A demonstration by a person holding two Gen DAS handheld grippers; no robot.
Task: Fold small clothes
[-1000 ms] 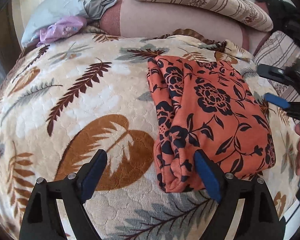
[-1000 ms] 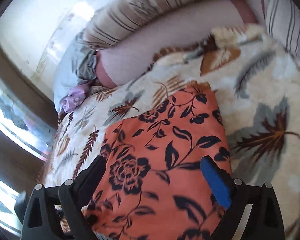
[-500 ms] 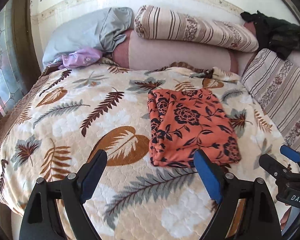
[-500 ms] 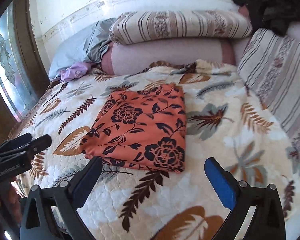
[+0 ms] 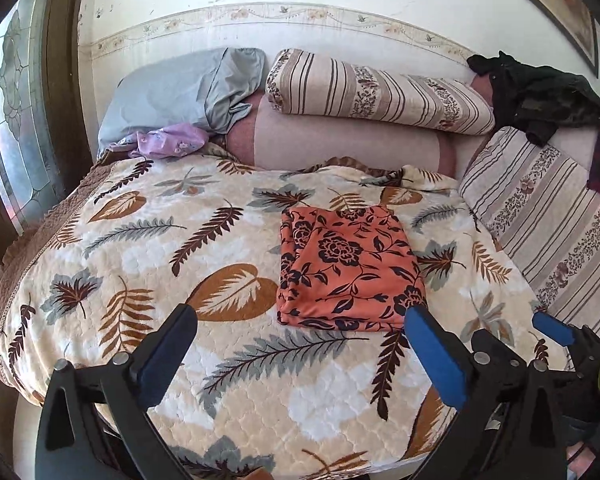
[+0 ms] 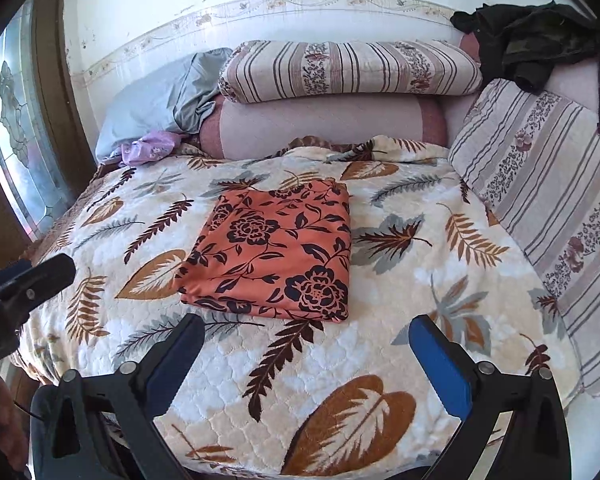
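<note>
The folded orange floral garment point(image 5: 350, 266) lies on the bed point(image 5: 140, 248) ahead of the left gripper point(image 5: 300, 344) and right gripper point(image 6: 306, 354), both spread and empty; careless regrasping could undo its folds.

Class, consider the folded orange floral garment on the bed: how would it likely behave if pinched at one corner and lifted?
The orange floral garment looks thin and soft, so it would probably droop. Its stacked layers show at the near edge, so the fold would likely open. It seems light.
</note>
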